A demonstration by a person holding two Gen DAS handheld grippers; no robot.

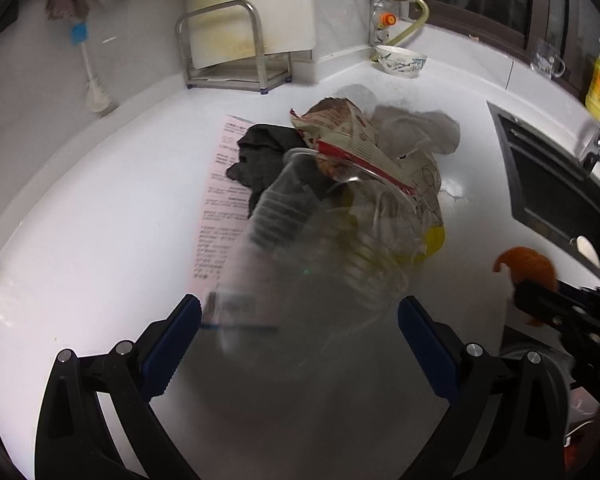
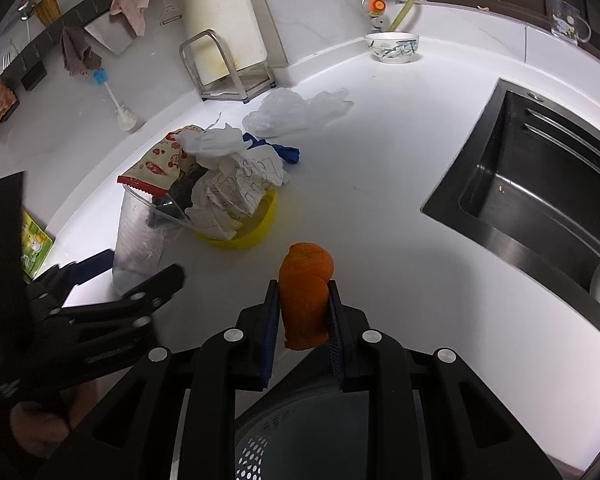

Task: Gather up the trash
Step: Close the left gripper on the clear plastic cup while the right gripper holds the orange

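Left wrist view: the left tool is gaping wide around a blurred clear plastic cup, stuffed with wrappers, in front of the sink.

Right wrist view: the right tool is pinching an orange peel over the desk, left of the sink.

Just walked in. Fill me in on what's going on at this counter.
A person with two handheld grippers is clearing trash from a white kitchen counter. The right gripper is clamped on a piece of orange peel. The left gripper is open, its fingers either side of a clear plastic cup stuffed with wrappers. Crumpled paper fills a yellow bowl beside it; a plastic bag lies behind.
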